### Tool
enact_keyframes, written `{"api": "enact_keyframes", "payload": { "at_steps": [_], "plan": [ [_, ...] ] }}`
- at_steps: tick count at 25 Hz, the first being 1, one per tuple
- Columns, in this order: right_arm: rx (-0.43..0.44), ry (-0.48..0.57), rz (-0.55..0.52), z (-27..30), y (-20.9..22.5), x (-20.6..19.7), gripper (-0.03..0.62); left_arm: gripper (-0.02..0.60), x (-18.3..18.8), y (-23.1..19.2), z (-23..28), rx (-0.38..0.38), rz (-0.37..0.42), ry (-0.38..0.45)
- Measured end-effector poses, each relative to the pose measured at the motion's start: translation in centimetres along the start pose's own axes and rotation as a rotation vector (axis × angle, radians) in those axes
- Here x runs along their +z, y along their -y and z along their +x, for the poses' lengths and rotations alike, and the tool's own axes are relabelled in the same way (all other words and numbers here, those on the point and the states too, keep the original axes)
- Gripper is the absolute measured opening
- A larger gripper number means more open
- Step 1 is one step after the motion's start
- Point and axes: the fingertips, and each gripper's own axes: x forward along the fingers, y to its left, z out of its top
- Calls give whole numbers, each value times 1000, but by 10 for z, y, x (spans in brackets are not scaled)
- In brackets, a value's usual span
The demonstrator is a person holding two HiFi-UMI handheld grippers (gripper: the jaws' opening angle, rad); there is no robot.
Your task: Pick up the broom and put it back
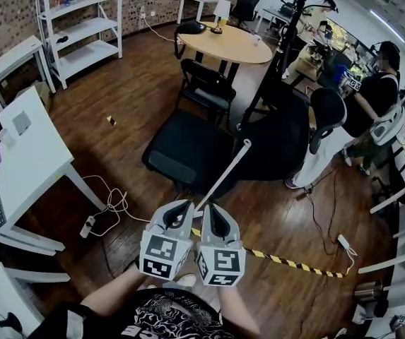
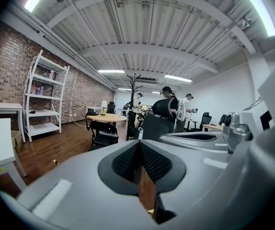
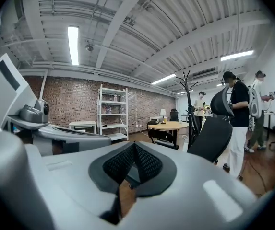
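Observation:
A white broom handle [image 1: 225,175] slants from the black office chair [image 1: 188,150] down to the gap between my two grippers. Its lower end and the broom head are hidden behind them. My left gripper [image 1: 182,214] and right gripper [image 1: 216,221] sit side by side low in the head view, pointing at the chair. Both sets of jaws are shut. In the left gripper view the pads [image 2: 139,162] meet with nothing between them, and the right gripper's pads [image 3: 133,164] do the same. I cannot tell whether either gripper touches the handle.
Yellow-black tape [image 1: 287,262] runs across the wooden floor to the right. A power strip and cables [image 1: 107,207] lie by the white desk [image 1: 32,154] on the left. Beyond the chair stand a second chair [image 1: 206,87], a round table [image 1: 225,44], a coat rack [image 1: 287,41] and people [image 1: 372,97].

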Motion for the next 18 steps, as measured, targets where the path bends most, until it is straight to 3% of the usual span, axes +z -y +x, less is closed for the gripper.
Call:
{"api": "enact_keyframes", "payload": {
  "at_steps": [18],
  "plan": [
    [-66, -12, 6, -49, -52, -16, 5, 5, -22, 4, -67, -67, -9, -4]
  ]
}}
